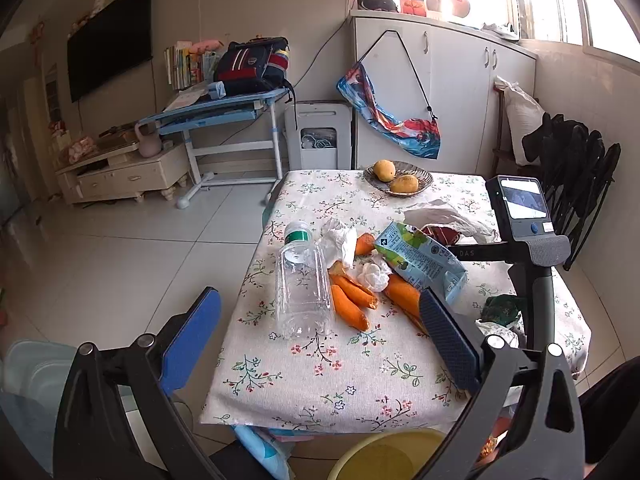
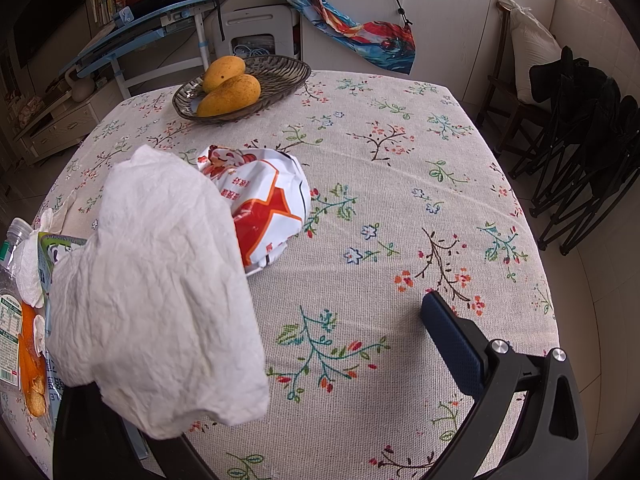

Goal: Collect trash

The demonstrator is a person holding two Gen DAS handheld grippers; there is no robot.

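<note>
My left gripper (image 1: 320, 332) stands wide open with nothing between its blue pads, hanging over the near edge of the table (image 1: 340, 396) and aimed at the litter heap. My right gripper (image 2: 256, 344) is spread just as wide; a crumpled white tissue (image 2: 160, 292) is draped over its left finger and hides it, but nothing is pinched, so I count it as released. Working outward from the left one, the empty plastic bottle (image 1: 302, 284) lies on its side straight ahead, with orange peels (image 1: 352, 304) and small tissue wads (image 1: 374, 276) touching it, and a flattened drink carton (image 1: 420, 260) leaning over them. Beyond the big tissue sits a red and white wrapper (image 2: 272, 204), and at the far side a dish (image 2: 280, 72) holding two mangoes (image 2: 230, 94), which I judge are not trash. A yellow basin (image 1: 392, 456) shows below the table edge, possibly the bin. My worries: the round bottle may roll off the edge if I nudge it, the tissue may slide off unclamped, and peels may drag along with whatever I grab.
</note>
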